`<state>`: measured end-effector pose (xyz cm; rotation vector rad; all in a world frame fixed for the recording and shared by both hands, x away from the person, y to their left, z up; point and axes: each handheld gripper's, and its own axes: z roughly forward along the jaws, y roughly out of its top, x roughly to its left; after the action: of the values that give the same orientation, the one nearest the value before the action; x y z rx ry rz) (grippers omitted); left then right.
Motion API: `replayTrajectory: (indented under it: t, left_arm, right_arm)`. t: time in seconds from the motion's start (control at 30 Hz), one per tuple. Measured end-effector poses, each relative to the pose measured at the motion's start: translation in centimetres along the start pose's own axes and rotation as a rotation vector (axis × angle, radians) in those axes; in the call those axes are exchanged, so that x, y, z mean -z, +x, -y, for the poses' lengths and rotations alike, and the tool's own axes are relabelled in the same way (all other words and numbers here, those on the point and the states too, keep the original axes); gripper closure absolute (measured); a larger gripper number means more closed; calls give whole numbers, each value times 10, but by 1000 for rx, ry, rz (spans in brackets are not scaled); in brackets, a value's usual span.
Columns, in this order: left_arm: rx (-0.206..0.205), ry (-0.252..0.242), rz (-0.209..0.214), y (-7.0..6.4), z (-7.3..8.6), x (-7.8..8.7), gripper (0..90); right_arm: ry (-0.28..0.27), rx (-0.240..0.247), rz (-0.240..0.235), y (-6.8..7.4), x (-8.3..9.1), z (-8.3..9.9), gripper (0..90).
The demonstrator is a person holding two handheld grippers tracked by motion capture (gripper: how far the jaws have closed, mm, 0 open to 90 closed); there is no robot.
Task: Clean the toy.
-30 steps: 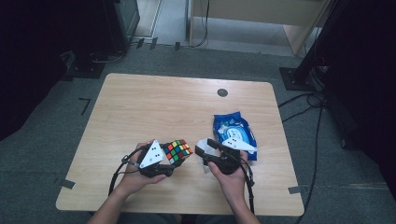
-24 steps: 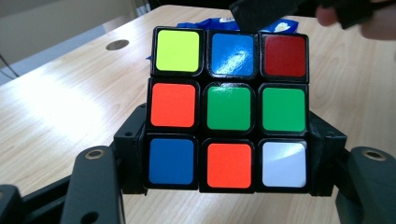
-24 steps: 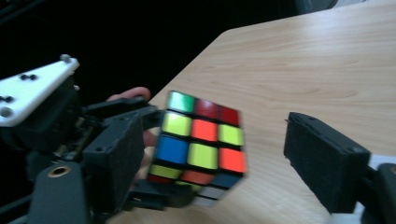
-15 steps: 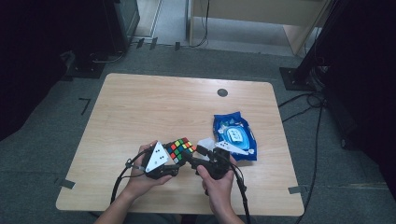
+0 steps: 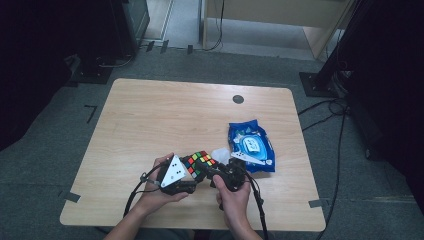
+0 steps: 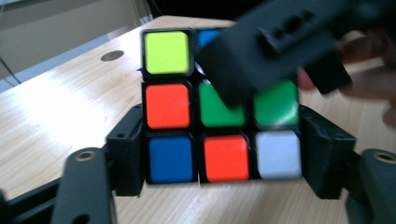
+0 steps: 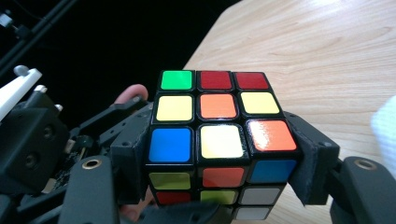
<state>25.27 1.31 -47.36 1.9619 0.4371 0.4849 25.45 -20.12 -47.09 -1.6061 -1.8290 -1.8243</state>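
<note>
A scrambled Rubik's cube [image 5: 199, 161] is held just above the table's front middle between both grippers. My left gripper [image 5: 191, 169], with its grey three-cornered plate [image 5: 173, 171], is shut on the cube [image 6: 219, 154]; its pads [image 6: 126, 154] press the sides of the bottom layer. My right gripper [image 5: 212, 170] meets it from the right and is shut on the same cube [image 7: 217, 126], its pads [image 7: 306, 158] clamping the near layer. In the left gripper view the right gripper's black body [image 6: 280, 42] crosses the cube's upper right.
A blue pack of wet wipes [image 5: 250, 146] lies just right of the hands, with a white tissue [image 5: 220, 153] beside it. A round dark grommet [image 5: 238, 99] sits in the wooden table [image 5: 165, 115] near its far edge. Cables trail off the front edge.
The right gripper has moved left onto the cube and the left gripper has shifted slightly right with it. The two hands now sit close together.
</note>
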Motion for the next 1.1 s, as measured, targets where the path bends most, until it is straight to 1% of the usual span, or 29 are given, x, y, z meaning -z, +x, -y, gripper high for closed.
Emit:
replayTrajectory:
  t: [0.03, 0.07, 0.1, 0.13, 0.17, 0.23, 0.3, 0.33, 0.37, 0.4, 0.43, 0.5, 0.53, 0.6, 0.67, 0.73, 0.8, 0.83, 0.87, 0.93, 1.03, 1.07, 1.1]
  left_arm:
    - [-21, 7, 13, -1, 0, 0, 255]
    - [-33, 12, 19, -1, 1, 1, 225]
    - [-55, 18, 20, -1, 1, 1, 202]
    - [-75, 22, 17, -1, 2, 2, 192]
    - [-93, 23, 11, 0, 3, 3, 179]
    - [-126, 30, -23, 2, 5, 4, 169]
    - [-150, 40, -34, 4, 7, 4, 156]
    - [-183, 50, -52, 4, 8, 4, 152]
    - [-195, 51, -55, 4, 8, 4, 151]
    - [-208, 48, -57, 4, 9, 4, 151]
    - [-217, 47, -58, 3, 8, 3, 151]
    - [-232, 51, -54, 2, 8, 2, 152]
    - [-243, 53, -52, 1, 8, 2, 152]
    - [-261, 56, -49, -2, 8, 0, 153]
    - [-300, 70, -55, -6, 8, -2, 153]
    - [-325, 76, -56, -9, 7, -3, 153]
    - [-349, 70, -63, -13, 6, -3, 153]
    - [-356, 65, -62, -14, 5, -3, 154]
    - [-374, 69, -58, -15, 5, -3, 150]
    - [-400, 71, -62, -18, 5, -4, 169]
    - [-437, 78, -61, -21, 6, -6, 170]
    - [-453, 82, -63, -22, 6, -6, 168]
    - [-461, 86, -66, -23, 6, -7, 168]
  right_arm:
    - [4, 3, 8, -2, 1, -1, 346]
    - [10, 7, 16, -4, 3, -4, 346]
    - [17, 15, 22, -5, 4, -6, 346]
    - [35, 36, 31, -6, 6, -10, 346]
    - [63, 54, 40, -7, 7, -15, 346]
    - [94, 77, 50, -9, 11, -22, 346]
    - [116, 86, 55, -10, 15, -29, 346]
    - [134, 74, 53, -10, 16, -31, 346]
    - [167, 73, 47, -10, 16, -34, 346]
    - [185, 77, 39, -10, 16, -35, 346]
    - [216, 80, 35, -9, 15, -37, 346]
    - [250, 78, 35, -7, 13, -37, 346]
    - [276, 84, 37, -7, 11, -38, 345]
    - [310, 94, 46, -4, 8, -38, 346]
    - [347, 104, 38, -2, 6, -39, 345]
    - [382, 105, 31, 1, 4, -41, 346]
    - [416, 119, 43, 3, 1, -41, 345]
    - [434, 130, 54, 4, 0, -41, 345]
    - [449, 139, 66, 5, -1, -41, 345]
    - [468, 139, 72, 6, -2, -40, 345]
    - [484, 144, 86, 5, -5, -39, 345]
    - [492, 156, 91, 5, -6, -39, 345]
    - [507, 159, 100, 7, -7, -39, 345]
